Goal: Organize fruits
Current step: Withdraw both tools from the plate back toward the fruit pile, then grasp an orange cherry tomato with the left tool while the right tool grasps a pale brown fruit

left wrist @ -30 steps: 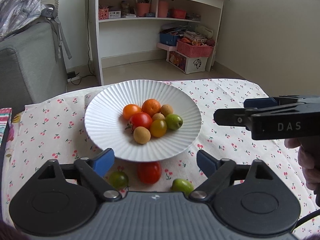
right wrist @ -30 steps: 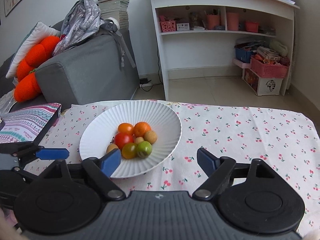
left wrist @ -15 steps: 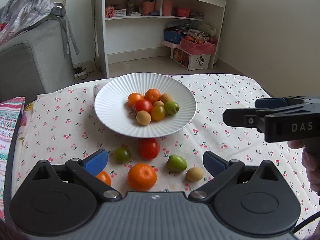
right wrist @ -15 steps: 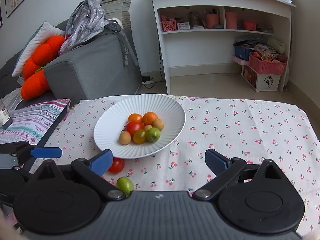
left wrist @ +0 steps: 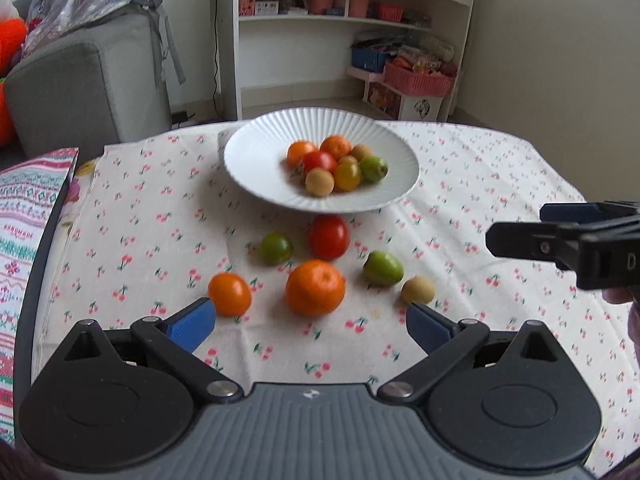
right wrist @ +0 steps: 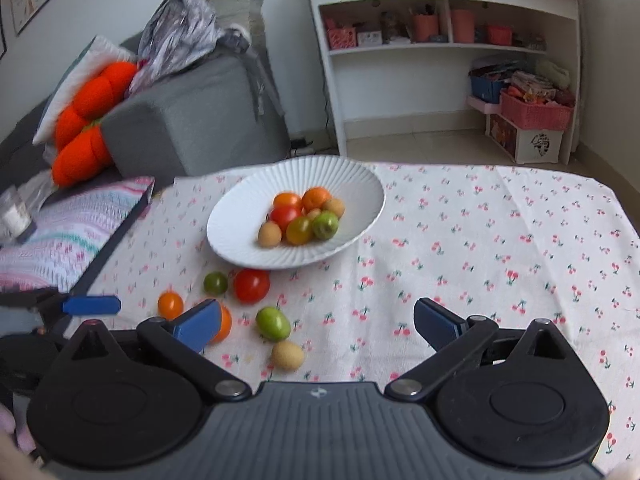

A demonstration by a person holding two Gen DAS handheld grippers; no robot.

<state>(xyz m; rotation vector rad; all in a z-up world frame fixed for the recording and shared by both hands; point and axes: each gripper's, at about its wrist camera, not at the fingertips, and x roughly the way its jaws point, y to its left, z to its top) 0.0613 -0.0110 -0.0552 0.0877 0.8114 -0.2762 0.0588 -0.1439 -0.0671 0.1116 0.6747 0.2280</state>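
A white ribbed plate (left wrist: 256, 160) (right wrist: 240, 236) holds several small fruits. Loose on the cloth in front of it lie a red tomato (left wrist: 329, 237) (right wrist: 251, 285), a dark green tomato (left wrist: 275, 248) (right wrist: 215, 283), a large orange (left wrist: 315, 287) (right wrist: 224, 322), a small orange fruit (left wrist: 229, 294) (right wrist: 170, 305), a green fruit (left wrist: 383, 268) (right wrist: 273, 323) and a tan fruit (left wrist: 418, 290) (right wrist: 287, 355). My left gripper (left wrist: 310, 326) is open and empty, just short of the large orange. My right gripper (right wrist: 318, 322) is open and empty above the green and tan fruits.
The table wears a cherry-print cloth (right wrist: 480, 248). A striped pad (right wrist: 60, 236) lies off its left edge. A grey sofa (right wrist: 192, 120) and a white shelf unit (right wrist: 440, 60) stand behind. The right gripper also shows at the right of the left wrist view (left wrist: 568, 240).
Both grippers have drawn back from the plate, bringing the loose fruits on the cloth into view. Both stay open.
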